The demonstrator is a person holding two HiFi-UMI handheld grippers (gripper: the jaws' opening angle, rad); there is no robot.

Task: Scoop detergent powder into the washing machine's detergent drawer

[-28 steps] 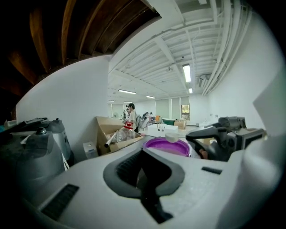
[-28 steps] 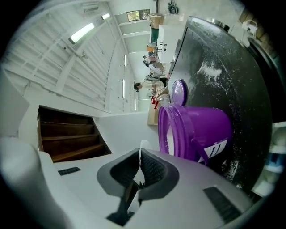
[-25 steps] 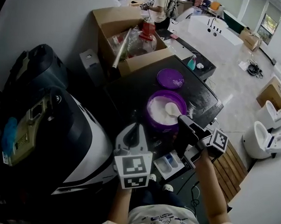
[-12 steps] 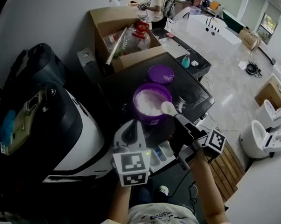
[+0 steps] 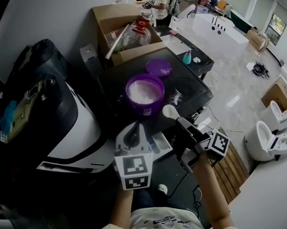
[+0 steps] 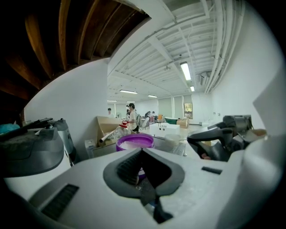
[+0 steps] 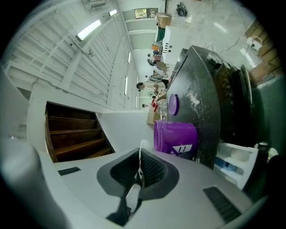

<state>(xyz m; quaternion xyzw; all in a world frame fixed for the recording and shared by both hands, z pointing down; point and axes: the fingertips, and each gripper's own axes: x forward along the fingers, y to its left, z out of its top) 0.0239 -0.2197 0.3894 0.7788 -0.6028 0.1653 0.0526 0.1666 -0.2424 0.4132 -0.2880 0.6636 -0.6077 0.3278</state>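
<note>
While pinching scoop point(image 5: 170, 111) in R gripper point(image 5: 182, 123) jaws beside tub point(image 5: 144, 95), prob mid-transfer. L gripper point(image 5: 134, 131) jaws closed, empty. Next: move over drawer point(image 5: 160, 144), tip gently.

Background clutter
A cardboard box point(image 5: 112, 20) stands far ahead of the fingers point(image 5: 188, 130); a white toilet point(image 5: 261, 140) sits to their right.

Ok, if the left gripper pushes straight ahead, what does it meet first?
Most likely the round purple plastic tub of white powder, straight ahead of the left gripper; the depth is unclear.
</note>
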